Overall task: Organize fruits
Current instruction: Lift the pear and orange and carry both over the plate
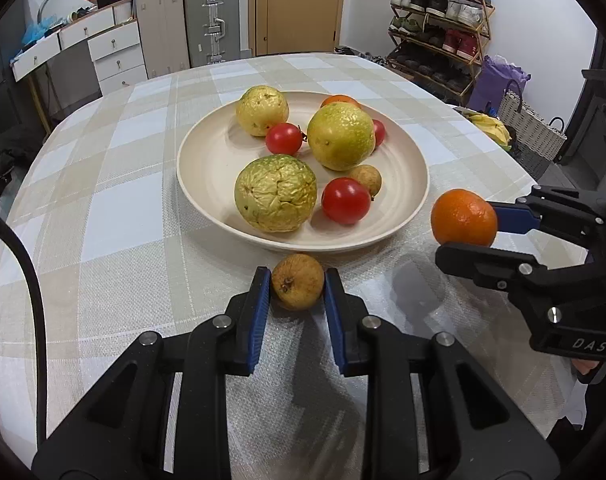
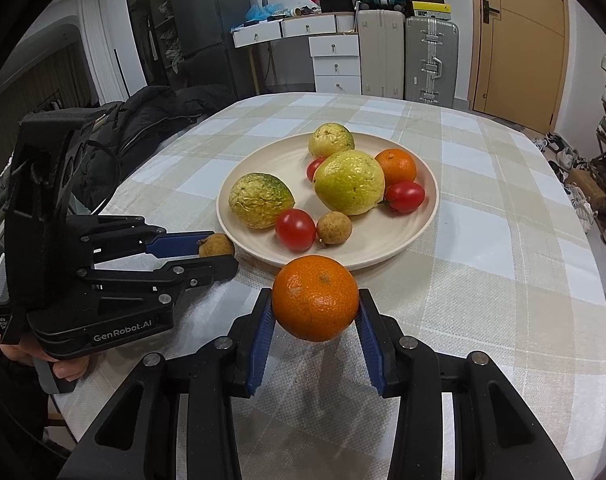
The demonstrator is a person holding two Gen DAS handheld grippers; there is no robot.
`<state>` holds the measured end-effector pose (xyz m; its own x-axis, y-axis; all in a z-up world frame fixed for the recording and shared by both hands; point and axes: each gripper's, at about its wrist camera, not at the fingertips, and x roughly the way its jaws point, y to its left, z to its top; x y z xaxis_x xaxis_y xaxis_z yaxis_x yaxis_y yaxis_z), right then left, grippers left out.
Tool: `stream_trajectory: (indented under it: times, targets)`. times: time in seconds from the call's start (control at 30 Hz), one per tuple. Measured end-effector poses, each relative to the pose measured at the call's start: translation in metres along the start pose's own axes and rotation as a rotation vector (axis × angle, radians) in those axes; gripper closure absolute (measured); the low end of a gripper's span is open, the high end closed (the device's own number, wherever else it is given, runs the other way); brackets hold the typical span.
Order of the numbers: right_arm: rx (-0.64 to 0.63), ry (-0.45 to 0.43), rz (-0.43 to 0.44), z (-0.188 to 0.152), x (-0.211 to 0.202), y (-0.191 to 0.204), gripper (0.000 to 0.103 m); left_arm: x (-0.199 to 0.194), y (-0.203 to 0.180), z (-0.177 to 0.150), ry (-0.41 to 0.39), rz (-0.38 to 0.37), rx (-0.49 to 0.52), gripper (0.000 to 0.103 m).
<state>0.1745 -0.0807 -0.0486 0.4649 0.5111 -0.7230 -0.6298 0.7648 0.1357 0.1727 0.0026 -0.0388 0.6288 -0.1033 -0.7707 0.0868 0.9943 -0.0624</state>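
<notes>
The left tool (image 1: 297, 282) is clamped on a small, round, brownish-yellow fruit with a dry stem end (image 1: 297, 281); its blue pads (image 1: 259, 312) press the fruit's two sides. The fruit sits low over the tabletop, which is covered with a beige and white checked cloth (image 1: 115, 216), just in front of the near rim of a wide, shallow, cream-coloured plate (image 1: 207, 204). Whether the fruit touches the cloth cannot be told.

The right tool (image 2: 315, 314) is clamped on a round orange mandarin (image 2: 315, 298), held clear of the cloth, near the plate's rim. In the left wrist view the mandarin hangs to the right of the plate.

On the plate lie three large, wrinkled, yellow-green guava-like fruits: one with a green patch at the near left (image 1: 275, 193), one in the middle (image 1: 340, 136) and one at the far side (image 1: 262, 110). Between them lie three small red tomatoes: one near the front (image 1: 346, 200), one between the far and middle large fruits (image 1: 283, 138), and one mostly hidden behind the middle fruit (image 2: 405, 197). A second small brownish fruit (image 1: 366, 179) lies just beside the front tomato, and a second orange mandarin (image 2: 396, 167) sits at the far side, touching the middle large fruit.

A person's fingers (image 2: 69, 370) grip the left tool's handle.
</notes>
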Motion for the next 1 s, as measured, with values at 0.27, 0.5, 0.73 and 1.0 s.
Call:
stream_trajectory:
  times: [0.27, 0.5, 0.73, 1.0]
  targets:
    - [0.006, -0.014, 0.001, 0.001, -0.002, -0.003, 0.062, -0.013, 0.0, -0.002, -0.027, -0.017, -0.007, 0.079]
    - [0.015, -0.034, 0.003, 0.002, -0.007, -0.006, 0.062, -0.029, -0.002, -0.001, -0.064, -0.035, -0.006, 0.079]
    - [0.028, -0.054, 0.009, 0.005, -0.01, -0.01, 0.062, -0.046, 0.001, 0.0, -0.116, -0.035, -0.024, 0.079]
    - [0.033, -0.071, 0.009, 0.006, -0.013, -0.013, 0.062, -0.058, 0.011, 0.003, -0.15, -0.027, -0.06, 0.079]
